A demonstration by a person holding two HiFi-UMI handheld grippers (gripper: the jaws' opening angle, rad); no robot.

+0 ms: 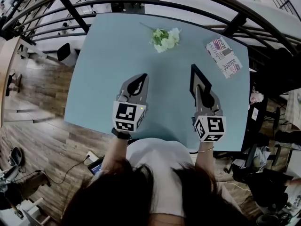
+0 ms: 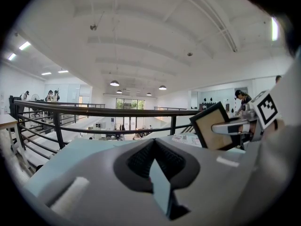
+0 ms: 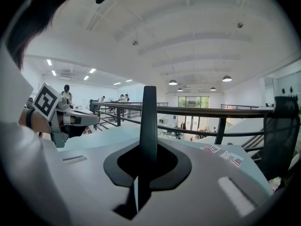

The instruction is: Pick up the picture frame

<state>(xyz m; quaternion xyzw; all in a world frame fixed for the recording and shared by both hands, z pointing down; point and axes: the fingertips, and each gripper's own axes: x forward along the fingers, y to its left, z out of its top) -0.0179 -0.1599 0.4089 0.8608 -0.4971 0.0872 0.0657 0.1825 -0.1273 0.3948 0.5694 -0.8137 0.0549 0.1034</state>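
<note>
Under both grippers I see a pale-blue table [image 1: 94, 79], mostly bare, w/ wide open room at centre and left. Its left edge drops to wood floor [image 1: 42, 84], and its far edge sits close to a dark railing [image 1: 141, 4]. Near edge is right at the person's body. Only clutter is on the far side: white flowers [image 1: 165, 38] mid-far and a printed box [image 1: 225, 56] toward the far-right corner, both well apart from the grippers.

Picture frame [image 1: 195, 76] looks lifted clear of the table, right of centre, clamped in the R gripper [image 1: 203, 92]. It stands on edge. Its long axis runs up and away from the jaws toward the far edge, w/ the black rim edge-on to the R gripper view. Tan face is turned toward the L gripper [image 1: 141, 77]. L jaws are together w/ nothing btwn them, and there's a clear gap btwn the two grippers.
</note>
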